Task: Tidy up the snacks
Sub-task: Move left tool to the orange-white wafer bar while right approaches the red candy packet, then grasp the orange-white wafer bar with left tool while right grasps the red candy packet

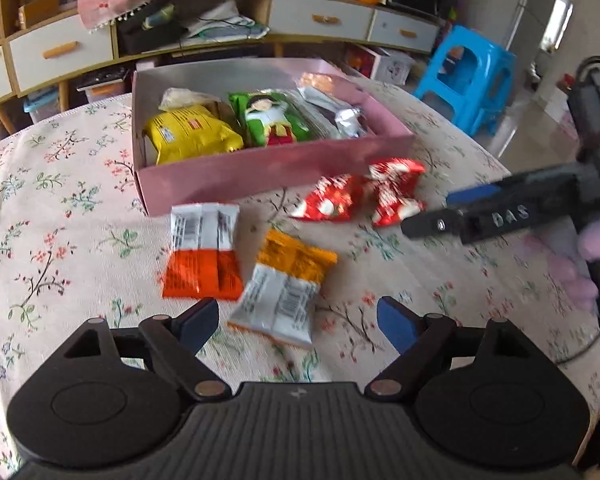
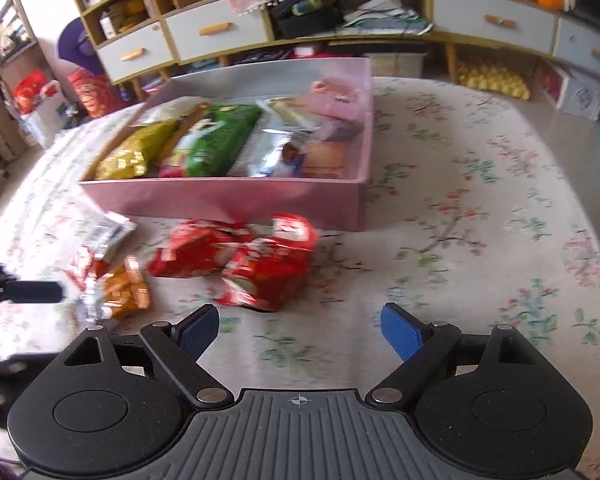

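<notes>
A pink box [image 1: 260, 178] on the floral tablecloth holds a yellow packet [image 1: 192, 136], a green packet [image 1: 272, 118] and silver packets [image 1: 336, 112]. In front of it lie an orange-and-white packet [image 1: 202, 252], a yellow-orange-and-white packet [image 1: 284, 284] and two red packets [image 1: 328, 200] [image 1: 396, 192]. My left gripper [image 1: 298, 320] is open and empty, just short of the yellow-orange packet. My right gripper [image 2: 300, 330] is open and empty, close before the red packets [image 2: 256, 260]; it also shows at the right of the left wrist view [image 1: 432, 220]. The box appears in the right wrist view too [image 2: 220, 200].
A low cabinet with white drawers [image 1: 60, 56] runs behind the table. A blue plastic stool [image 1: 468, 76] stands at the table's far right. The left gripper's finger [image 2: 32, 292] reaches in from the left of the right wrist view, beside the orange packets [image 2: 120, 288].
</notes>
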### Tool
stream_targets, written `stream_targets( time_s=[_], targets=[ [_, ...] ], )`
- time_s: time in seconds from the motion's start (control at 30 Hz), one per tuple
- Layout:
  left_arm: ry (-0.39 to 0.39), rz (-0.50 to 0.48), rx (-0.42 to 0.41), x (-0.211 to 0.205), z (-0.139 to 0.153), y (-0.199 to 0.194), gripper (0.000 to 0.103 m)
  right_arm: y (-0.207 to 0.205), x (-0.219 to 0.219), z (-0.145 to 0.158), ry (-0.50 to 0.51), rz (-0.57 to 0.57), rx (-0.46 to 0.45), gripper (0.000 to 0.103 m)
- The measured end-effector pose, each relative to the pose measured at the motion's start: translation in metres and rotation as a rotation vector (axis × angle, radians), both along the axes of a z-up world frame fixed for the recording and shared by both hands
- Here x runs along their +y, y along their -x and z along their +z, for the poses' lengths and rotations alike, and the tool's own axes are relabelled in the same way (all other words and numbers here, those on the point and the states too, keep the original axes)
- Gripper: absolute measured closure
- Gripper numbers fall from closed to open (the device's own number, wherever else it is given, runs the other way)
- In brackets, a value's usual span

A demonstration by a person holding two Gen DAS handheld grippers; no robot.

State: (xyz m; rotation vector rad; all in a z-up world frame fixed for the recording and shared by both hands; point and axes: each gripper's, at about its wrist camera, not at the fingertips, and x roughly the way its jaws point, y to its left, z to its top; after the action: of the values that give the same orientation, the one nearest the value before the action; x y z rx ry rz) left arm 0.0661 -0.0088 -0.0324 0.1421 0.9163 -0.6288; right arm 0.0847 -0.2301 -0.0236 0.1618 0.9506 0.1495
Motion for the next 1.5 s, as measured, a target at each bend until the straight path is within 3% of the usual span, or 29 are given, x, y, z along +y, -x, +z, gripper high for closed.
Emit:
stream_targets(
  time_s=[0.17, 0.37, 0.63, 0.77, 1.2, 1.43, 1.5],
  targets=[
    [-0.026, -0.005, -0.001, -0.012, -0.005, -0.003, 0.042, -0.008, 0.015, 0.002, -0.019, 0.031, -0.013, 0.013],
    [-0.065, 0.014, -0.005, -0.015, -0.005, -0.003, 0.054, -0.017, 0.004, -0.003, -0.003, -0.033, -0.017, 0.013],
    [-0.078, -0.002, -0.006, -0.013, -0.004, 0.001, 0.053, -0.010, -0.024, -0.003, -0.010, -0.102, -0.012, 0.013],
    [-0.090, -0.006, -0.022, -0.020, -0.006, 0.000, 0.050, -0.011, -0.017, -0.003, 0.003, -0.081, -0.017, 0.013],
    [-0.105, 0.031, -0.054, -0.035, -0.008, -0.008, 0.052, -0.021, 0.011, -0.006, 0.058, -0.045, -0.052, 0.016],
    [-0.131, 0.068, -0.062, -0.033, -0.006, -0.010, 0.065, -0.020, 0.006, -0.005, 0.075, -0.057, -0.064, 0.047],
    [-0.132, 0.080, -0.058, -0.033, -0.005, -0.011, 0.066, -0.020, 0.007, -0.005, 0.091, -0.054, -0.070, 0.065]
  ],
)
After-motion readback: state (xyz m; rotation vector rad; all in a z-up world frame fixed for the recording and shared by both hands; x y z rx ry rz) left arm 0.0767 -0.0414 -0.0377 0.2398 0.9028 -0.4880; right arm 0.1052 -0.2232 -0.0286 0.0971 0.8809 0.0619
